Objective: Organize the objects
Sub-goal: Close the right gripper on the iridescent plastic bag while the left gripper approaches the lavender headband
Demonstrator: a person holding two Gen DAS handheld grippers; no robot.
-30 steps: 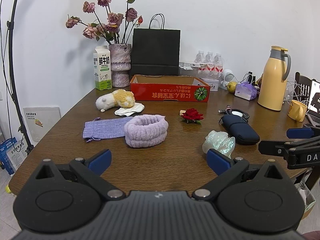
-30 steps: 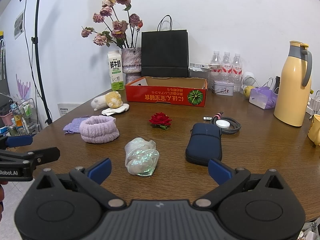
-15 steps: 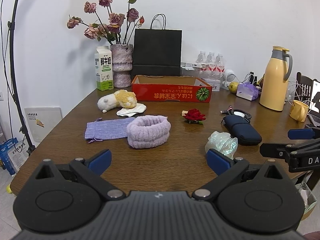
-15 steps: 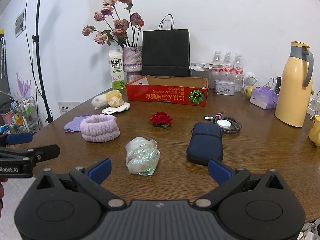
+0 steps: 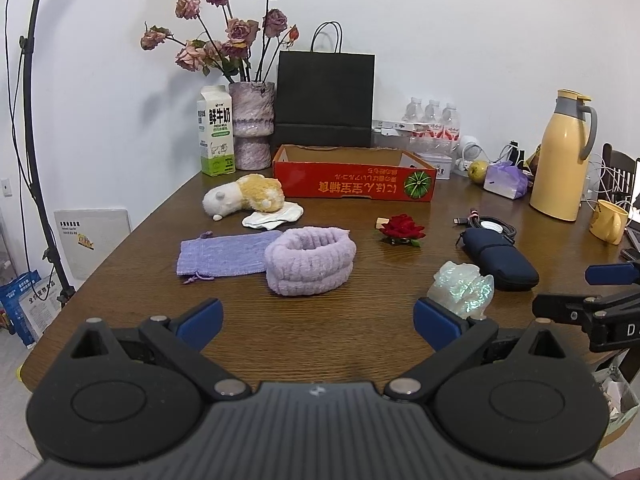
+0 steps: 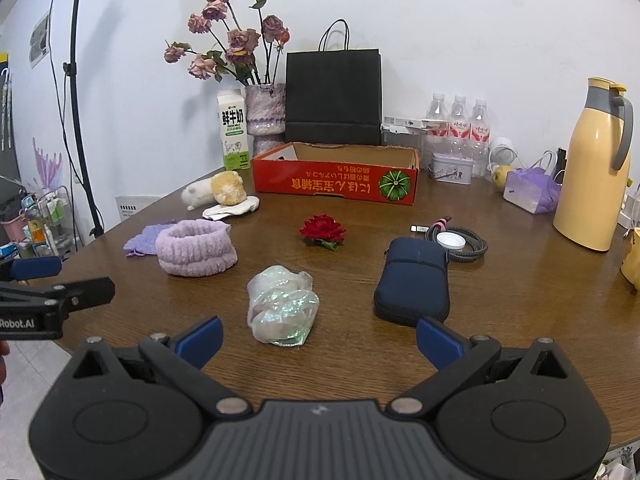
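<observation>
On the brown table lie a lilac fuzzy headband [image 5: 310, 260] [image 6: 195, 251], a lilac pouch [image 5: 224, 256], a plush toy [image 5: 244, 198] on a white cloth, a red rose [image 5: 401, 230] [image 6: 322, 230], a crumpled iridescent bag [image 6: 282, 304] [image 5: 462, 288] and a navy case [image 6: 414, 282] [image 5: 498, 260]. An open red cardboard box [image 5: 354, 178] [image 6: 336, 174] stands behind them. My left gripper [image 5: 318, 320] is open and empty, short of the headband. My right gripper [image 6: 320, 334] is open and empty, just short of the iridescent bag.
At the back stand a milk carton [image 5: 215, 132], a vase of dried roses [image 5: 252, 128], a black paper bag [image 5: 324, 100] and water bottles [image 6: 458, 120]. A yellow thermos [image 6: 596, 168], a coiled cable [image 6: 456, 240] and a yellow mug [image 5: 608, 222] are at the right.
Both grippers have drifted slightly; the views shifted a little. The objects on the table have not moved and both grippers stayed open.
</observation>
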